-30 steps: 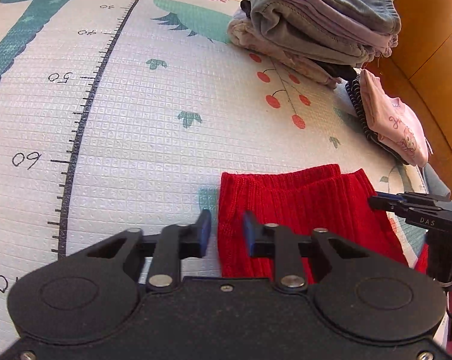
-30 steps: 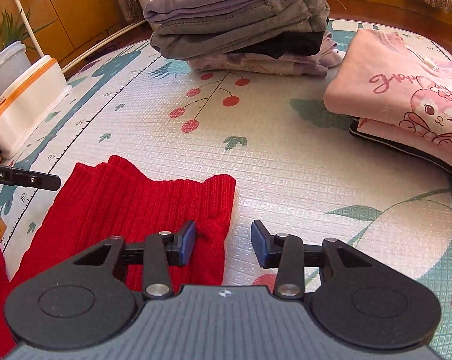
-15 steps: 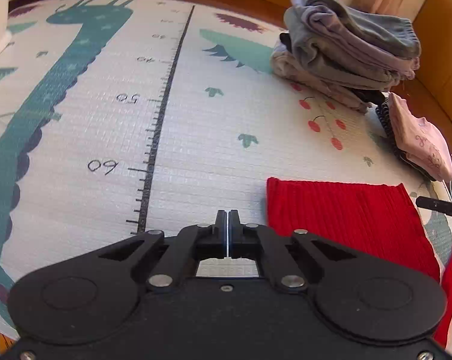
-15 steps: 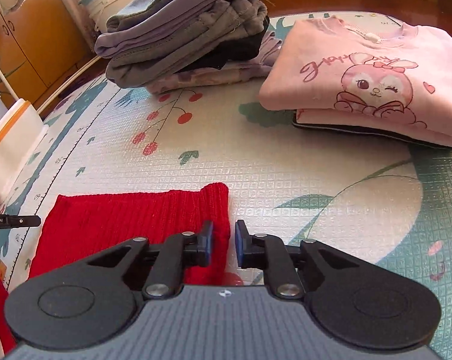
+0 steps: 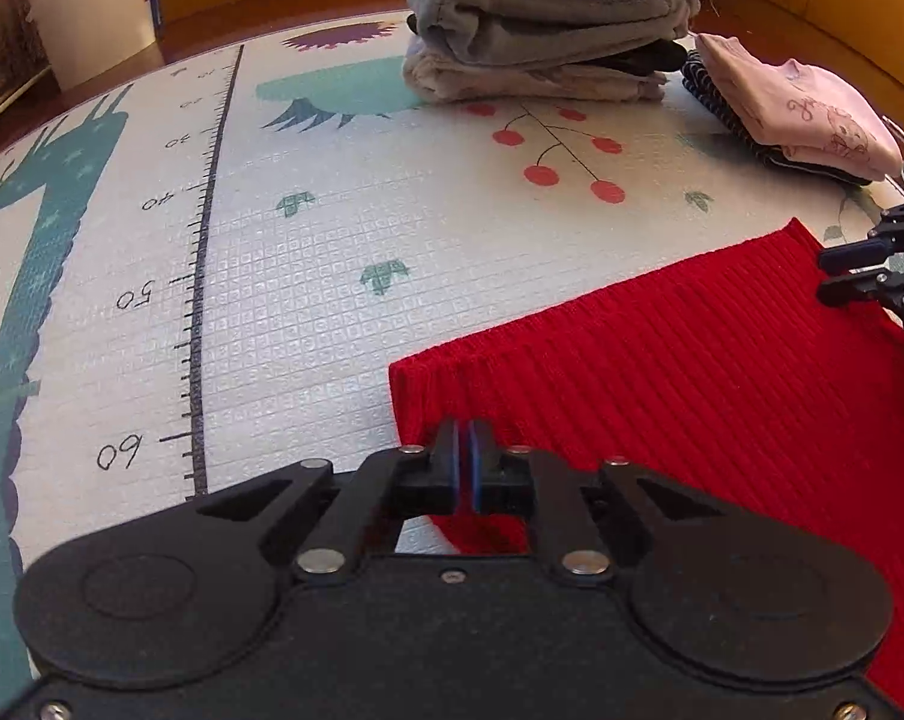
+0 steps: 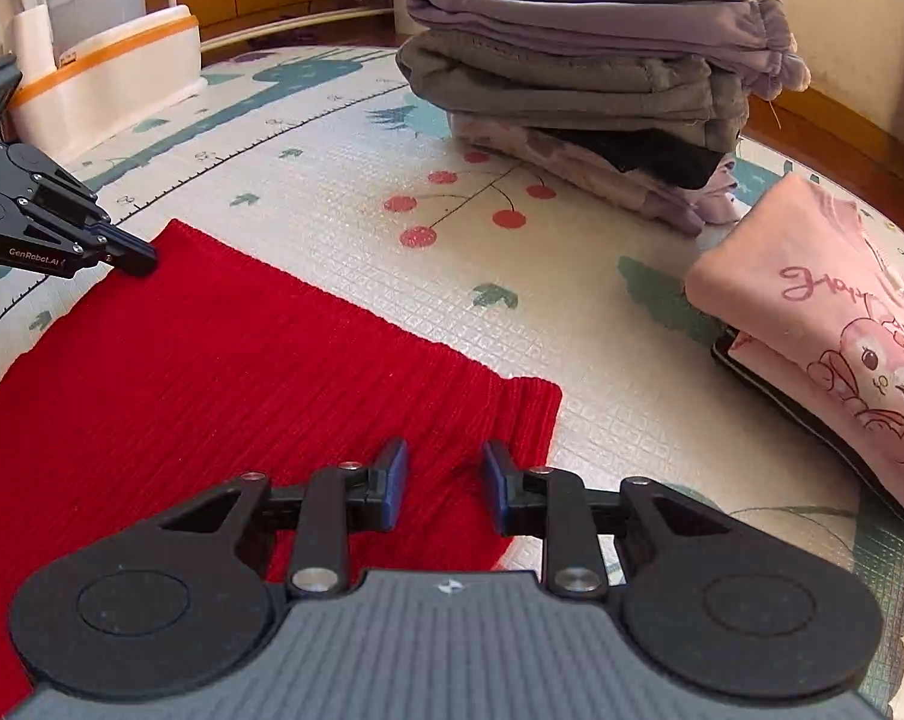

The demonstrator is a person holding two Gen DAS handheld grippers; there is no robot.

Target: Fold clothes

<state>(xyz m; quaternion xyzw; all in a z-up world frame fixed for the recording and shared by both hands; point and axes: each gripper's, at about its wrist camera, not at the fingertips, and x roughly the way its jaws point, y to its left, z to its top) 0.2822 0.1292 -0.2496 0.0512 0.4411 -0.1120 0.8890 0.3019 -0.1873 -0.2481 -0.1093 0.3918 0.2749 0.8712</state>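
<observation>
Spreading flat across the play mat (image 5: 308,276), the red knit garment (image 5: 722,372) now shows a straight far edge where a second ago it lay rumpled with humps along that edge. The left gripper (image 5: 464,462), which stood apart then and shut beside the cloth half a second ago, now has its pads pressed together at the near left corner, apparently pinching the knit, though the cloth between the pads is hard to make out. The right gripper (image 6: 443,483) has gone from nearly closed to apart, straddling the near right corner with red cloth lying between its fingers. With both corners addressed, a fold looks close. Folded piles (image 6: 590,78) sit well beyond.
</observation>
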